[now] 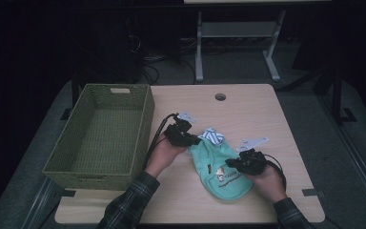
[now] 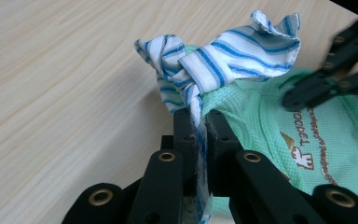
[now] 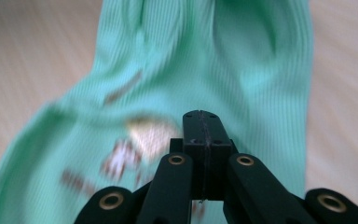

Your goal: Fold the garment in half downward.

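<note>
A small mint-green garment (image 1: 221, 167) with a printed logo lies on the wooden table (image 1: 248, 109) in front of the person. At its far end is a knotted blue-and-white striped cloth (image 1: 213, 136). My left gripper (image 1: 195, 141) is shut on that striped cloth (image 2: 233, 56); a strip of it runs down between the pads of the left gripper (image 2: 199, 121). The green knit (image 2: 270, 121) lies just behind. My right gripper (image 1: 231, 163) hovers over the logo side of the garment (image 3: 177, 60). The right gripper (image 3: 202, 119) has its jaws pressed together with nothing seen between them.
A large woven green basket (image 1: 145, 119) stands at the table's left, close to the left hand. A cable hole (image 1: 220, 97) sits near the far edge. Bare wood lies right of the garment (image 3: 340, 93). Beyond the table are desk legs and cables on a dark floor.
</note>
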Tool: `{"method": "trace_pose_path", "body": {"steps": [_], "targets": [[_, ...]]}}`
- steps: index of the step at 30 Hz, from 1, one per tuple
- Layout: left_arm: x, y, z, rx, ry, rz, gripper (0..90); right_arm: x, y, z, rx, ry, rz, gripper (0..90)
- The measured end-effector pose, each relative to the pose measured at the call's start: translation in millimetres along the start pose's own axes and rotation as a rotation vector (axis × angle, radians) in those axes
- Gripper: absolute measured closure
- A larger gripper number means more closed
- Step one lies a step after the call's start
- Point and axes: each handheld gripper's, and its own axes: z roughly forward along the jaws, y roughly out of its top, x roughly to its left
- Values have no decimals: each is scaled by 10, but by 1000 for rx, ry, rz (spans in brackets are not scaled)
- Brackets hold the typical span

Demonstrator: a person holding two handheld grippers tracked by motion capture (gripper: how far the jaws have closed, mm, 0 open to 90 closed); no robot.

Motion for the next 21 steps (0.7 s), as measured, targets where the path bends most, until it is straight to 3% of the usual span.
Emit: {"method": "trace_pose_path", "body": {"steps": [8,13,18,21], "targets": [[61,-25,-71,-1,87,2,843,112,-225,-159,26,6,4,899],[84,-29,-124,-7,91,4,844,110,-251,-106,56,9,8,899],[57,-25,-131,-15,82,-5,842,87,-231,-57,52,8,2,899],[34,-13,-131,-9,80,10,842,87,-210,-37,51,7,-5,899]]}}
